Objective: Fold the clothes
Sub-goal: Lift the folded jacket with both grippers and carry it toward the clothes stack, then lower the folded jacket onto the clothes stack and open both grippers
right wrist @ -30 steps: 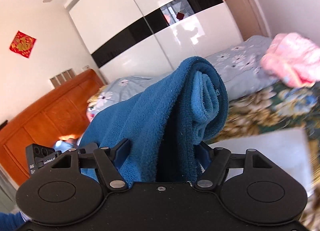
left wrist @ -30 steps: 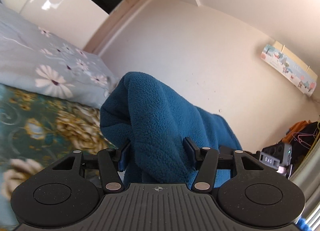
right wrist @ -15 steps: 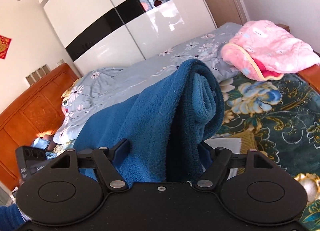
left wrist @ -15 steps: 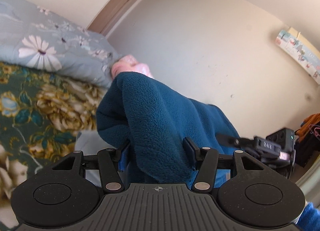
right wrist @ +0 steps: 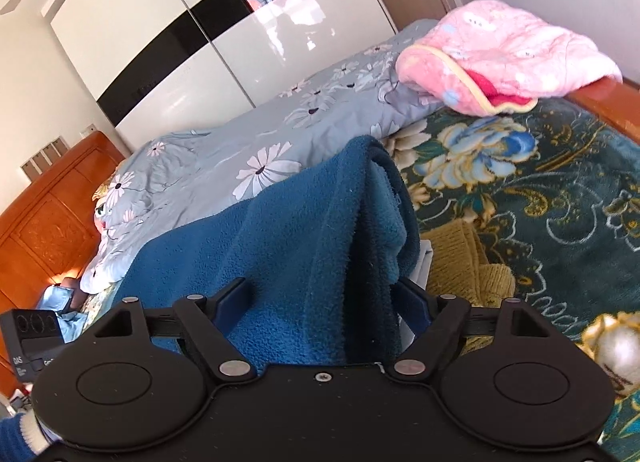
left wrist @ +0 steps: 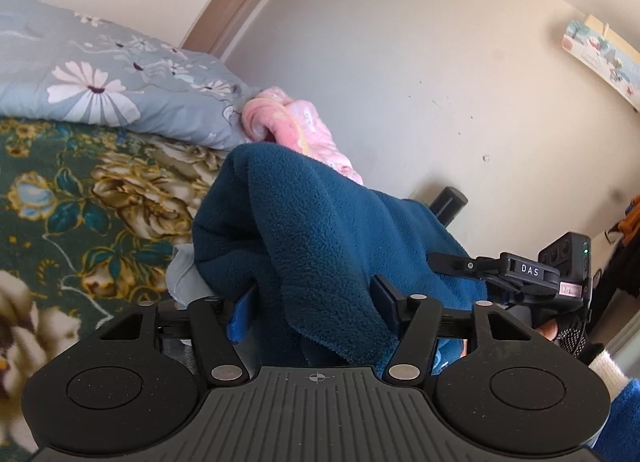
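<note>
Open floral bedspread (right wrist: 560, 214) lies ahead; a mustard knit (right wrist: 468, 262) and pink bundle (right wrist: 504, 50) crowd its near and far edges.

Blue fleece (left wrist: 320, 230), thick and fuzzy, doubled over in bunched folds. Was clamped at one bunched end between blue pads (left wrist: 240, 314) and at the other between another pair (right wrist: 232, 302); hung in the air above the floral bedspread (right wrist: 540, 190).

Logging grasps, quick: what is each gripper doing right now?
Left gripper: closed on the blue fleece garment.
Right gripper: closed on the same garment.
</note>
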The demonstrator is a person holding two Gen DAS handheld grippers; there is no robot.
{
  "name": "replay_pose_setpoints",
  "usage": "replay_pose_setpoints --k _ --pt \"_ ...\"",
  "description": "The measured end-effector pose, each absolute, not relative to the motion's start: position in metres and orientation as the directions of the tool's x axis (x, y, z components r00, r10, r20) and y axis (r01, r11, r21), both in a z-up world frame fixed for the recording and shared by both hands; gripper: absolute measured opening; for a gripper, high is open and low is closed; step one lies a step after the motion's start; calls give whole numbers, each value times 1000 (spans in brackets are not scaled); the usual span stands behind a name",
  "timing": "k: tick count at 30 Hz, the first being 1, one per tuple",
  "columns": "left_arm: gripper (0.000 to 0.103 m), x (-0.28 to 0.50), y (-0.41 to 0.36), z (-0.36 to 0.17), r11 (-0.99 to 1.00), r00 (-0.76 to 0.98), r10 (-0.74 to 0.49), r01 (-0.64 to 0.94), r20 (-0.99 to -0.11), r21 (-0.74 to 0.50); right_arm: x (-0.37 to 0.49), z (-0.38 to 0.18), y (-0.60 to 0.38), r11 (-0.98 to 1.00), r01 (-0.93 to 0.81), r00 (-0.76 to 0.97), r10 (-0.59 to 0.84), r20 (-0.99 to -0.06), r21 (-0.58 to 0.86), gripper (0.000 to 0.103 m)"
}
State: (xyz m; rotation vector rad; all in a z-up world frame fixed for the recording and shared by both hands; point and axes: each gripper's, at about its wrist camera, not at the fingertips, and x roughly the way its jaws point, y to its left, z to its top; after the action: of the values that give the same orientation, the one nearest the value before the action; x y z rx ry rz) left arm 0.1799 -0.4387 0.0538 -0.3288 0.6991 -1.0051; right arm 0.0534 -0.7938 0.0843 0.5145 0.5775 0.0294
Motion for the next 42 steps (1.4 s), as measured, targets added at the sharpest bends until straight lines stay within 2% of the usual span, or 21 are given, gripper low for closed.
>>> replay_pose_setpoints --k 2,7,8,9,10,12,13,15,17,25,28,31,34,39,41,42 --pt "69 174 -433 62 525 372 -848 678 -377 -514 46 89 -789 884 125 849 140 -509 451 78" --pt "69 165 -421 81 542 403 -837 706 -371 -456 23 101 -785 884 177 878 56 -475 432 79" --pt "67 166 -421 83 536 394 -840 705 -372 -464 18 104 -784 884 180 884 47 -465 432 75" --pt "55 167 -422 84 531 386 -844 704 -373 -472 15 106 -782 886 183 886 39 -463 426 63" --pt "43 169 -423 83 527 376 -847 690 -377 -497 13 108 -779 889 186 886 32 -463 419 57" --pt "38 174 -423 80 526 361 -849 649 -386 -550 11 112 -775 896 201 875 17 -484 395 36" --pt "30 176 -421 78 529 359 -848 625 -391 -574 10 114 -773 900 205 868 15 -496 385 32" --pt "20 180 -418 75 543 366 -840 583 -401 -604 8 116 -771 902 221 863 -3 -506 372 15" --pt "18 179 -412 77 530 373 -848 564 -377 -634 2 120 -771 894 217 873 2 -487 392 9" --pt "16 142 -397 108 437 351 -898 654 -265 -618 -23 152 -761 908 160 922 2 -388 386 8" --pt "17 129 -395 93 462 349 -887 680 -302 -569 -39 154 -757 922 164 920 -15 -391 352 8" --pt "17 131 -403 62 516 335 -854 647 -398 -561 -38 128 -756 918 213 880 -31 -475 333 8" --pt "17 136 -409 41 550 328 -828 635 -455 -543 -29 96 -758 902 262 841 -38 -540 344 8" --pt "21 140 -403 42 534 318 -838 645 -444 -547 -24 76 -758 879 291 839 -45 -542 377 8" --pt "30 137 -400 46 528 318 -842 653 -436 -543 -27 80 -755 879 289 849 -54 -525 378 10" --pt "44 135 -399 49 533 328 -839 657 -435 -533 -30 83 -753 880 288 856 -59 -514 378 16"
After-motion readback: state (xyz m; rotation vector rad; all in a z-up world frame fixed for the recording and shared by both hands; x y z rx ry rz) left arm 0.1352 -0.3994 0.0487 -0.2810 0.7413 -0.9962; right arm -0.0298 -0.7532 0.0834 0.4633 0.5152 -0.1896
